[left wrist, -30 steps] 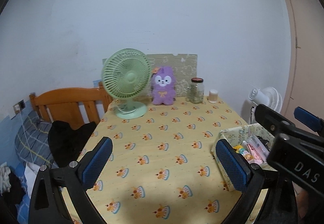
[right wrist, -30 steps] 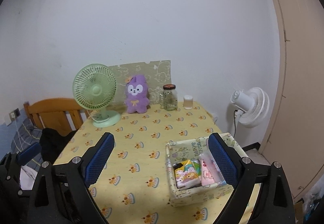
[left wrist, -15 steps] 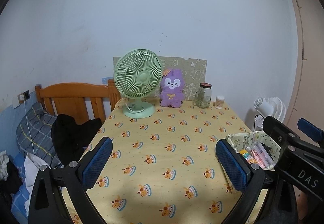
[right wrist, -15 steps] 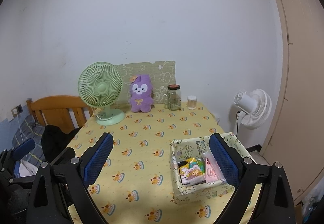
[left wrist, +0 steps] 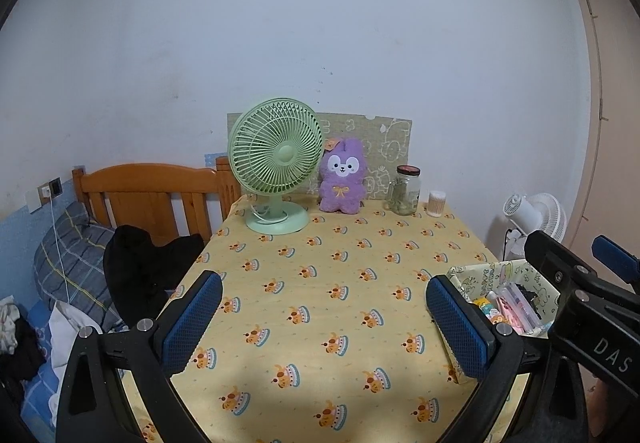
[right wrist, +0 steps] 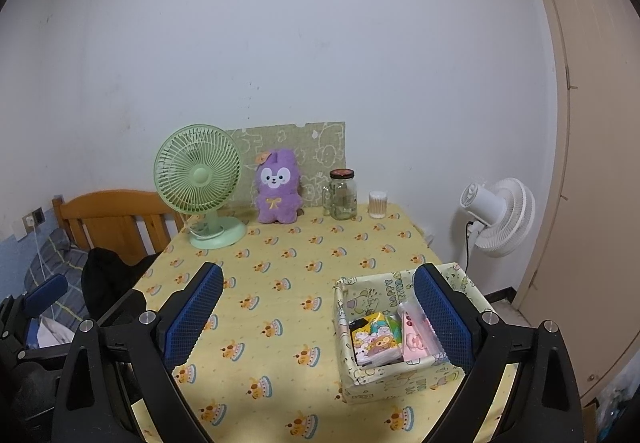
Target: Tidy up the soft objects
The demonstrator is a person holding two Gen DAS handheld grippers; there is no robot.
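Clearly the soft packets sit packed upright inside the patterned fabric box at the near right corner of the worktop, probably so they stay gathered and easy to lift out one at a time. We hold the right tool above that corner with its blue pads spread wide and nothing between them; the right pad overlaps the box in view. Our left tool is likewise spread and empty over the worktop's near middle. The purple plush rabbit sits upright at the far edge, leaning near the backing board, between the green fan and glass jar.
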